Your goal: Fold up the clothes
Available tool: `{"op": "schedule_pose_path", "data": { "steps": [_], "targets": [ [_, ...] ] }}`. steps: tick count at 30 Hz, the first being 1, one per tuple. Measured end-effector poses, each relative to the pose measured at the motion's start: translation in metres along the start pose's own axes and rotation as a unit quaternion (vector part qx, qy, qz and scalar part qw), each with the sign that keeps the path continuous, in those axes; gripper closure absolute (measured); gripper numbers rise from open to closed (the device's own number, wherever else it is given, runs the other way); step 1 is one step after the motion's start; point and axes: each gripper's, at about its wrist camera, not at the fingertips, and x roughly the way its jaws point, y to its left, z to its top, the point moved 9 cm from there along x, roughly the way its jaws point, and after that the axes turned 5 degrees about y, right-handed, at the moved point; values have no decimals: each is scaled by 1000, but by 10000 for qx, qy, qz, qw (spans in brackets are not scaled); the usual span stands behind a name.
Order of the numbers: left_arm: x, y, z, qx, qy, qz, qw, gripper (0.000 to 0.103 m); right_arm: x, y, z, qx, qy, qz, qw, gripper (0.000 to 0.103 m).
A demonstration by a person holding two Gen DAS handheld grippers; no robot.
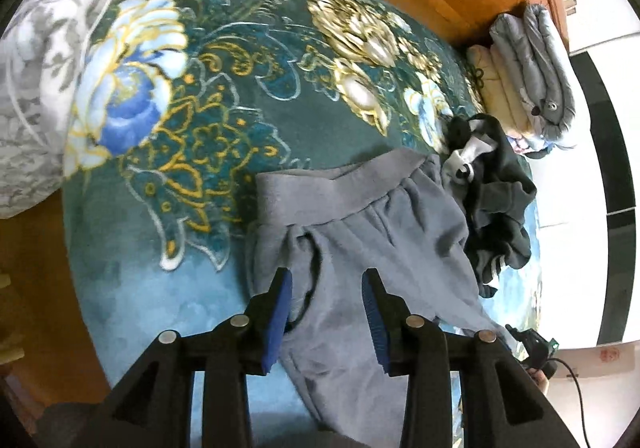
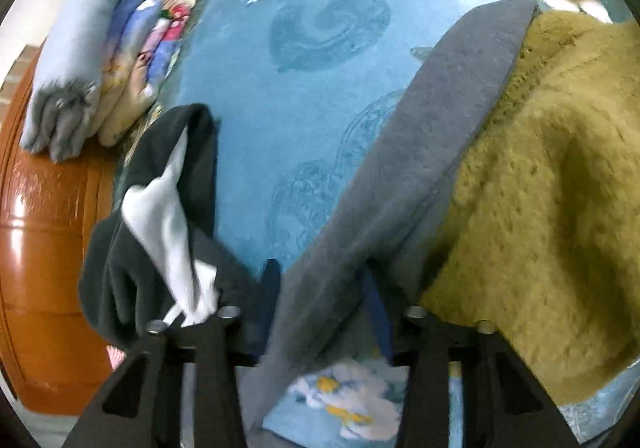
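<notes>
Grey sweatpants lie flat on the floral blanket, waistband beside the dark garment. Left gripper spread wide over the hip, empty. Right gripper straddles a grey leg; grip unclear. Pinch both layers at the edge before lifting.

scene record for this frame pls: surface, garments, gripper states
surface: floral blanket on bed
target: grey pants, waistband away from left camera
left gripper: open, over pants, nothing held
right gripper: open, grey pant leg lies between the fingers
other clothes: dark garment beside pants; olive fleece by the leg
stack: folded bedding at bed edge
</notes>
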Motion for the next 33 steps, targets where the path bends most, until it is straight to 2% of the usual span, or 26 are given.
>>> {"op": "schedule_pose_path", "data": {
  "steps": [1,4,9,15,22,23,25,27,28,29,31,33],
  "targets": [
    [-1,1,-1,-11,-4,11,10000,63,-2,0,3,8,-29,-8,10000,96],
    [-3,3,-4,-44,-15,43,10000,63,-7,-1,10,32,-116,-30,9999,97],
    [-3,-1,-7,64,10,95,9999,63,-53,30,3,-757,-692,201,9945,98],
    [6,-8,-10,141,102,100,9998,63,-48,1,-94,-1371,28,-35,9905,98],
    [19,-28,-24,305,305,23,9991,63,-40,-41,-211,-2049,976,-359,9732,98],
    [19,-32,-25,352,318,26,9989,63,-38,-48,-218,-2010,1059,-374,9731,98],
    [19,-38,-27,435,339,24,9985,63,-35,-62,-222,-1794,1170,-375,9761,95],
    [19,-40,-28,469,339,22,9983,63,-45,-65,-212,-1745,1029,-343,9787,95],
    [19,-39,-29,451,340,12,9984,63,-52,-64,-202,-1745,873,-306,9803,90],
    [19,-39,-30,429,340,0,9985,63,-61,-63,-190,-1744,702,-257,9818,79],
    [19,-37,-32,383,348,-8,9987,63,-68,-59,-159,-1657,348,-247,9853,67],
    [19,-35,-34,353,363,7,9987,63,-69,-54,-127,-1498,45,-249,9884,67]
  ]
}}
